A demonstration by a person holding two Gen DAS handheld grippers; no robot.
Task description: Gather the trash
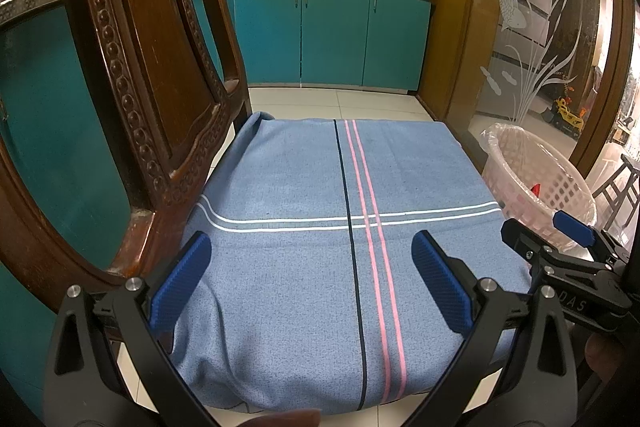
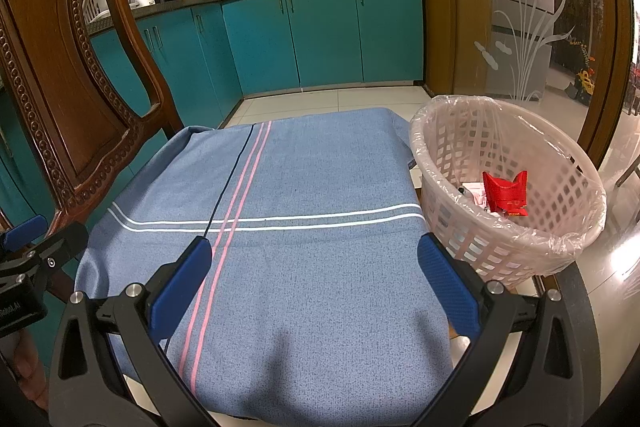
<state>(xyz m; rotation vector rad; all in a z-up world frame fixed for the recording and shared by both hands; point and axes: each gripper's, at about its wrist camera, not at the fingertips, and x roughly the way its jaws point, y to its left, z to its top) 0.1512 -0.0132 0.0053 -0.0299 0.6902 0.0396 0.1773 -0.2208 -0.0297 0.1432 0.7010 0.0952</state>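
Both grippers hover over the blue striped cloth (image 2: pixel 304 235) draped on the carved wooden chair (image 2: pixel 68 99). The left gripper (image 1: pixel 311 269) and right gripper (image 2: pixel 315 273) each hold their blue fingers wide, gripping nothing. At two o'clock, the pink plastic-lined lattice basket (image 2: pixel 448 223) holds a crumpled red wrapper (image 2: pixel 505 193).

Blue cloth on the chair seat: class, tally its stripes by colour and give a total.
On the blue cloth:
White stripes: 2
Pink stripes: 2
Dark stripe: 1
Total: 5
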